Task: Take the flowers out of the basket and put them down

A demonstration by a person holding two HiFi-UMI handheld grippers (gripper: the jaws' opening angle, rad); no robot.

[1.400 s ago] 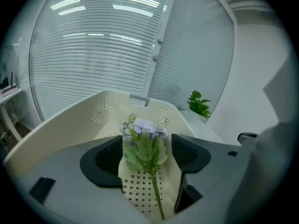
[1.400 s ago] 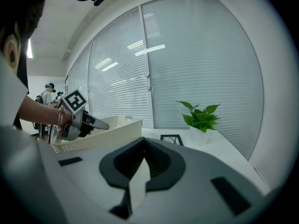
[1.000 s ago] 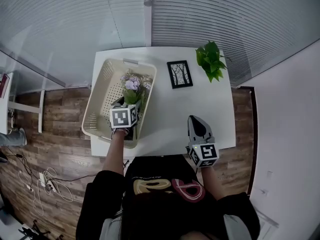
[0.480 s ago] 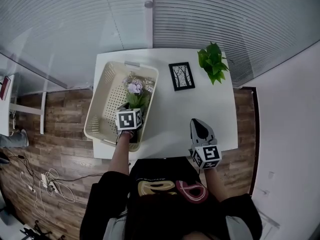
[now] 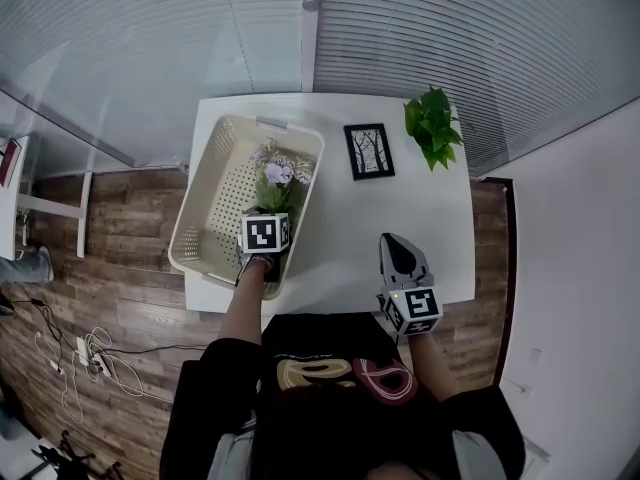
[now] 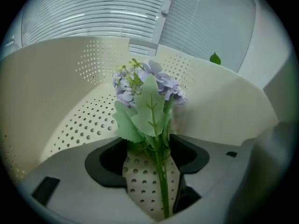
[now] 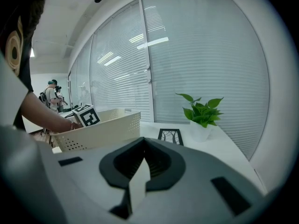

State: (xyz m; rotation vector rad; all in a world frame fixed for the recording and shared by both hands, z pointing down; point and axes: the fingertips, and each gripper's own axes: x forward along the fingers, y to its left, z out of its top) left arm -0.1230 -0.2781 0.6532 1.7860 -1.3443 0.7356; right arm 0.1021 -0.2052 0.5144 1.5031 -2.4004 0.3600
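Left gripper: jaws apart, just now closing in; neither pad presses on anything.
Flowers: artificial lilac bunch; the green stem runs up between the left jaws, close to the right pad, with the blooms beyond the tips.
Basket: cream and perforated; its floor lies under the left jaws.
Right gripper: jaws together and empty, with the basket ahead to their left.

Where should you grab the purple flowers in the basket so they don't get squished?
Grab the thin green stem below the leaves, not the soft purple flowers. It lies along the basket, so come from above with a jaw on each side. The left gripper straddles it, jaws just closing, not yet pinching.
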